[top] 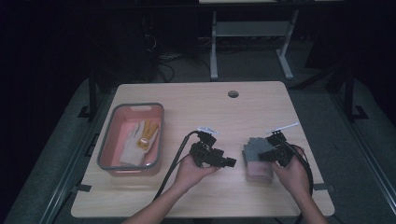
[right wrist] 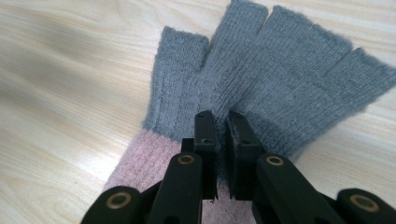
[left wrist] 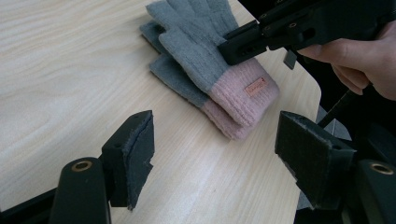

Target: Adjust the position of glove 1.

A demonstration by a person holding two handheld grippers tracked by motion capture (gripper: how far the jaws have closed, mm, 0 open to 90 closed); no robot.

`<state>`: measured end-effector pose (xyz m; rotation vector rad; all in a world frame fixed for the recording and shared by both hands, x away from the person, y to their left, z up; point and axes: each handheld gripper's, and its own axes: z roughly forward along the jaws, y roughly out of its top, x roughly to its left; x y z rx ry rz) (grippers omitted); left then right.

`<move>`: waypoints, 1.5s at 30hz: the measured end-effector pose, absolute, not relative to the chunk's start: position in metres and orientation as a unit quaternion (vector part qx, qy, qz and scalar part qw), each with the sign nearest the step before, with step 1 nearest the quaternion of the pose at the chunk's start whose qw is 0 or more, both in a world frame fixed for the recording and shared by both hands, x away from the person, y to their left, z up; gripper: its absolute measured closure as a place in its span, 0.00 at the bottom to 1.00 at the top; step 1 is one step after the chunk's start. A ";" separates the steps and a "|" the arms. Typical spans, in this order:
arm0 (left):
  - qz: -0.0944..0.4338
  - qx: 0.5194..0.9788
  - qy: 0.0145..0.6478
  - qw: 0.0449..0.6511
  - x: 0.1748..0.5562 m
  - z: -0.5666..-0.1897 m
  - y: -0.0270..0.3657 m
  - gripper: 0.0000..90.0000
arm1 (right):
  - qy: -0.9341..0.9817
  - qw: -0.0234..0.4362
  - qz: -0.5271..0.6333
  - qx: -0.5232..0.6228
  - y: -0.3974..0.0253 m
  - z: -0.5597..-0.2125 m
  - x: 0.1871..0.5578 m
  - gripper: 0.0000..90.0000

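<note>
A: High view first: where are the gloves (top: 258,158)?
B: On the surface (top: 205,105), a stacked grey-and-pink pair lying to the right of the pink basin (top: 105,154). That basin holds another pair of gloves (top: 140,140), white and yellow.
A: And the right gripper (right wrist: 220,122)?
B: Right over the grey-and-pink gloves; its jaws are nearly closed, pinching the grey knit just above the pink cuff.
A: The left gripper (left wrist: 215,154)?
B: Between the basin and the grey-and-pink gloves, near the gloves, jaws spread wide with nothing in them, aimed at the pink cuffs.
</note>
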<state>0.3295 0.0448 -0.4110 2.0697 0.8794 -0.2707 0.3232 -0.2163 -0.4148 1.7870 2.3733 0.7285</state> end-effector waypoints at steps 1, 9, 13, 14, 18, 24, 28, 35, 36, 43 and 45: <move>-0.108 0.827 0.352 0.424 0.330 -0.411 0.045 0.32 | 0.775 0.041 0.238 0.584 -0.216 -0.415 0.323 0.93; -0.116 0.825 0.359 0.422 0.330 -0.418 0.038 0.32 | 0.763 0.031 0.251 0.595 -0.222 -0.421 0.323 0.84; -0.119 0.827 0.356 0.419 0.329 -0.421 0.027 0.32 | 0.754 0.030 0.267 0.600 -0.230 -0.417 0.321 0.79; -0.118 0.829 0.355 0.415 0.329 -0.423 0.023 0.33 | 0.747 0.029 0.274 0.604 -0.235 -0.416 0.319 0.75; -0.121 0.833 0.357 0.406 0.327 -0.430 0.011 0.34 | 0.737 0.021 0.283 0.613 -0.245 -0.418 0.315 0.69; -0.137 0.829 0.362 0.404 0.326 -0.440 -0.002 0.35 | 0.726 0.015 0.305 0.616 -0.258 -0.424 0.309 0.63; -0.163 0.814 0.379 0.409 0.329 -0.448 -0.012 0.36 | 0.717 0.007 0.316 0.622 -0.264 -0.430 0.307 0.60; -0.163 0.816 0.390 0.395 0.330 -0.457 -0.022 0.38 | 0.705 -0.006 0.329 0.629 -0.269 -0.440 0.304 0.57; -0.164 0.817 0.390 0.393 0.330 -0.459 -0.024 0.38 | 0.704 -0.007 0.329 0.629 -0.269 -0.441 0.304 0.56; -0.166 0.816 0.397 0.385 0.329 -0.465 -0.030 0.45 | 0.696 -0.022 0.341 0.632 -0.271 -0.452 0.304 0.55; -0.165 0.817 0.397 0.385 0.329 -0.467 -0.030 0.46 | 0.690 -0.031 0.349 0.633 -0.273 -0.457 0.303 0.54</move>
